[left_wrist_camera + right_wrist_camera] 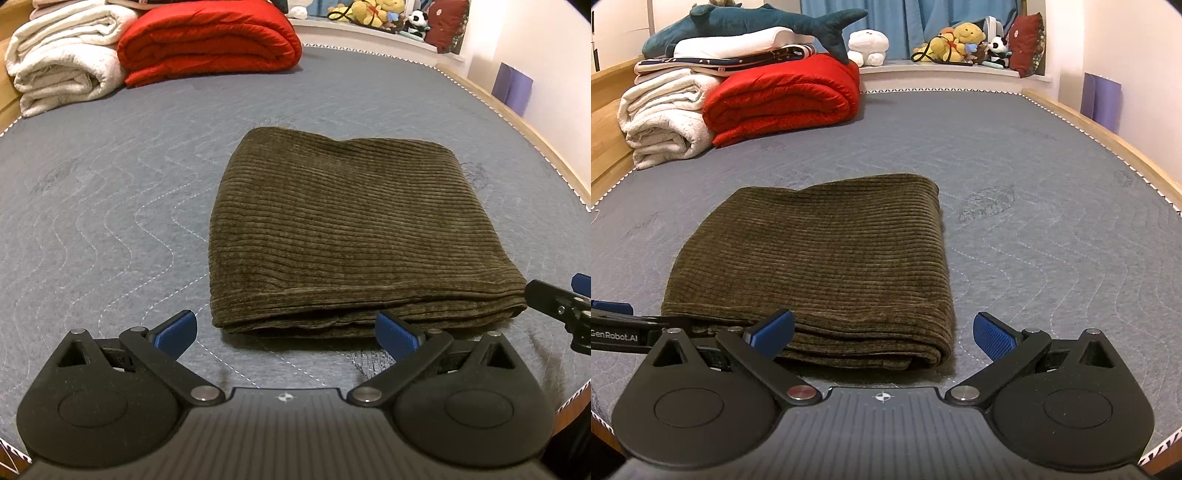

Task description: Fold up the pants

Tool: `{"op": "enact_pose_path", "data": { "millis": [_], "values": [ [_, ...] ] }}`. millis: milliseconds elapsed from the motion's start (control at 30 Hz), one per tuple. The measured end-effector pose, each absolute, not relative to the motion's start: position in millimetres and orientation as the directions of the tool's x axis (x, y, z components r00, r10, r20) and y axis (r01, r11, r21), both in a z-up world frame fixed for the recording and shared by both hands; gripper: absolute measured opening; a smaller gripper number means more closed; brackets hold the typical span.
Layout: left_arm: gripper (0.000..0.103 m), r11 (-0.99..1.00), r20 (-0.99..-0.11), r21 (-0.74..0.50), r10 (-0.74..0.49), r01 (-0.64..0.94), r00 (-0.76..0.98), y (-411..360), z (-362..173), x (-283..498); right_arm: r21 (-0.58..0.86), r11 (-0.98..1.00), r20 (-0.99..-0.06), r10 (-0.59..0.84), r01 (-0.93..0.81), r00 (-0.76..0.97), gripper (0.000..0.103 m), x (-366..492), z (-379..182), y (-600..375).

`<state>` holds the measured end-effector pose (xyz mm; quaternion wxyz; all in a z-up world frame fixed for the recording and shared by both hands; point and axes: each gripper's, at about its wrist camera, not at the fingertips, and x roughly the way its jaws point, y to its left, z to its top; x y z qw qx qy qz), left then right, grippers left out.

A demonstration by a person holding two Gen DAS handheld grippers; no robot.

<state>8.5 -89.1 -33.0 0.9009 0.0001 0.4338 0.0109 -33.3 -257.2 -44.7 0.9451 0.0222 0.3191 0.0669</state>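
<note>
Olive-brown corduroy pants (351,229) lie folded into a thick rectangle on the grey quilted mattress (110,206). My left gripper (286,330) is open just short of the bundle's near edge, holding nothing, toward its left corner. In the right wrist view the same pants (820,258) sit ahead and left. The right gripper (884,330) stands open at the near right corner of the fold, also holding nothing. Part of the right gripper (565,306) shows at the right edge of the left view, and the left gripper's arm (617,328) at the left edge of the right view.
A folded red quilt (783,99) and rolled white blankets (661,118) are stacked at the mattress's far left, with a plush shark (750,26) on top. Soft toys (960,40) line the window ledge. A wooden bed frame (1108,140) borders the right side.
</note>
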Motion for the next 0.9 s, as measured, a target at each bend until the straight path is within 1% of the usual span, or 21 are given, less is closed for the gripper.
{"op": "enact_pose_path", "data": {
  "millis": [900],
  "values": [
    [0.103,1.0,-0.769,0.0,-0.015,0.023,0.639,-93.8,-28.9,4.6,0.088,0.99,-0.606,0.142,-0.112,0.783,0.102,-32.1,-45.4,-256.5]
  ]
}}
